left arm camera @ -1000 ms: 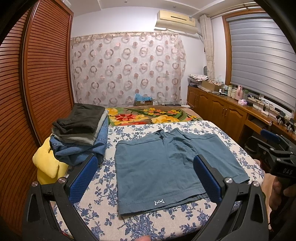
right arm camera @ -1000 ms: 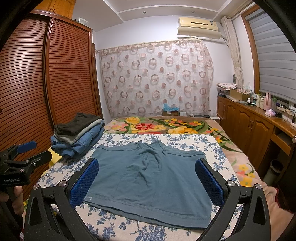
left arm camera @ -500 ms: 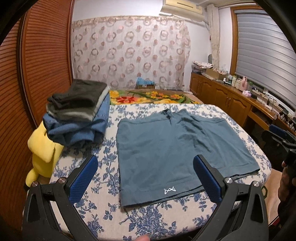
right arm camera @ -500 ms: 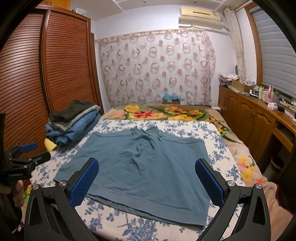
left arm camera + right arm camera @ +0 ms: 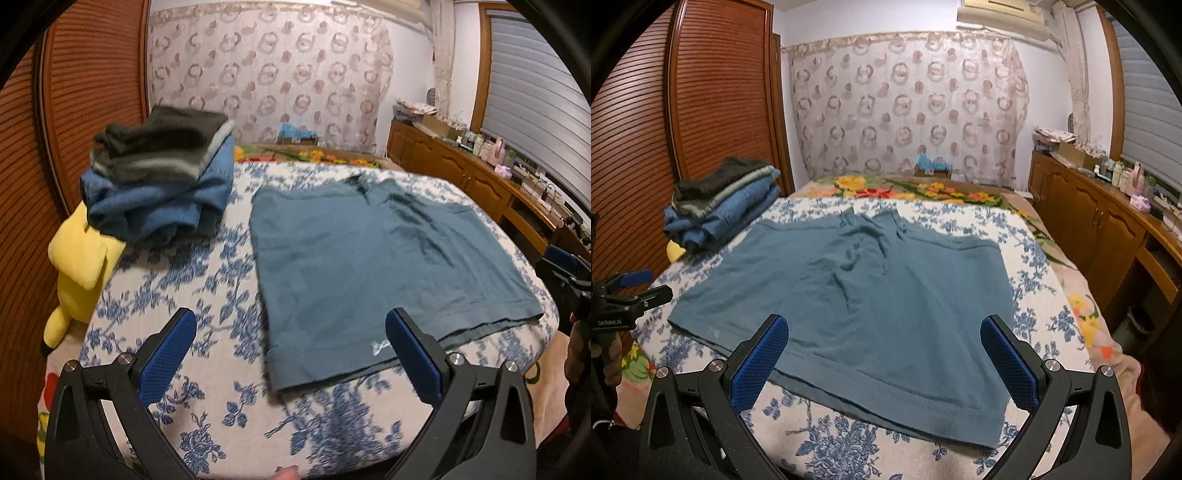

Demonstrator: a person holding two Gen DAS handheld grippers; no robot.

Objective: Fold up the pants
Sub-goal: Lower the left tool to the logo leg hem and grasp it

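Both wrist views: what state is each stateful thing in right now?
Shorts: spread flat on the bed, unfolded, hem nearest the cameras.
Clothes stack: folded, piled beside the shorts.
Left gripper: open, empty, above the bedspread.
Right gripper: open, empty, above the hem.
Blind: lowered.

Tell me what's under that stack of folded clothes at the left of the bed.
The stack of folded clothes rests on the floral bedspread and partly on a yellow plush toy. How far the toy reaches beneath is covered.
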